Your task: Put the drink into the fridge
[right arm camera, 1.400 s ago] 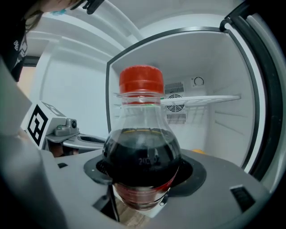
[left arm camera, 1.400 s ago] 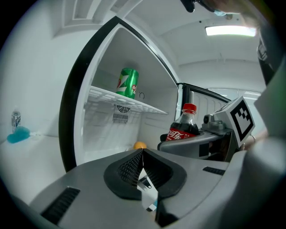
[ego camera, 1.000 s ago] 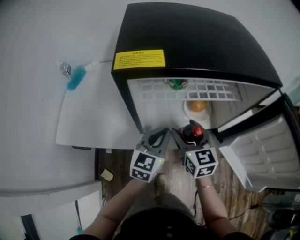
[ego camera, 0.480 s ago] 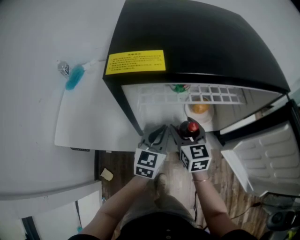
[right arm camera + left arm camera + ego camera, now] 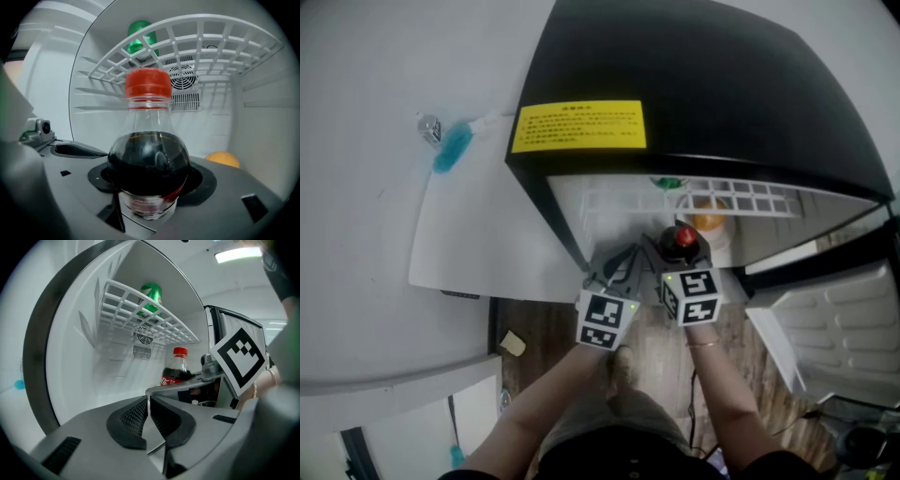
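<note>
1. The black fridge (image 5: 703,84) stands open, its white inside facing the person.
2. The fridge door (image 5: 834,328) is swung out to the fridge's right, its white inner lining showing.
3. A white bench (image 5: 469,234) lies just left of the fridge.
4. A wood floor (image 5: 544,328) shows below the fridge opening, under the person's arms.
5. A white wire shelf (image 5: 712,199) spans the upper part of the fridge's inside.
6. The right gripper (image 5: 682,267) is at the fridge opening, right of the other gripper. Its jaws are closed on the lower body of the bottle and hold it upright.
7. The left gripper (image 5: 147,401) is at the fridge opening, just left of the bottle. Its jaws are pressed together with nothing between them.
8. A yellow label (image 5: 578,126) sits on the fridge top near the front left corner. Its print is too small to read.
9. The bottle (image 5: 147,159), holding a dark drink and topped with a red cap, is at the mouth of the fridge, below the wire shelf. Whether it touches the fridge floor cannot be told.
10. A green can (image 5: 140,37) lies on the wire shelf towards the back of the fridge.
11. An orange (image 5: 224,159) sits low in the fridge, behind the bottle and to its right.
12. A small blue thing (image 5: 450,150) lies well left of the fridge, at the far edge of the bench.
</note>
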### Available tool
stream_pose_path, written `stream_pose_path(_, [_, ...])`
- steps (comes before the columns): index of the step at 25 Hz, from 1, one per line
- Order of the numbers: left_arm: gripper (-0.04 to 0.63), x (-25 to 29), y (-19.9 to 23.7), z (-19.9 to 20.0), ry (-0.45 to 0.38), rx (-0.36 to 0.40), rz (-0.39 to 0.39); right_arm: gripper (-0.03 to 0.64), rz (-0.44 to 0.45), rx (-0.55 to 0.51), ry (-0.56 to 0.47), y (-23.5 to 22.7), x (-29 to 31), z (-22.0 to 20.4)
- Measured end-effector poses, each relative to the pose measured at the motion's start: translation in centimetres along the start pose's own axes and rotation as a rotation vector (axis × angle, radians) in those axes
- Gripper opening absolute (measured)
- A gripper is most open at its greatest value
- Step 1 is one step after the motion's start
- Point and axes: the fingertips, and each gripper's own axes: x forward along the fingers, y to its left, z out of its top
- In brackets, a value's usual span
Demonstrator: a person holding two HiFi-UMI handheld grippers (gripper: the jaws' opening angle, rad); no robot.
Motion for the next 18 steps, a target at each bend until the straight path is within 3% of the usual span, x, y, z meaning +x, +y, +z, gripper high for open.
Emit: stream_pose_path(18, [0.006,1.2,1.9,0.7,-0.037,-0.066,0.093,0.318,-0.035,-0.036,0.026,-1.7,4.2,0.2])
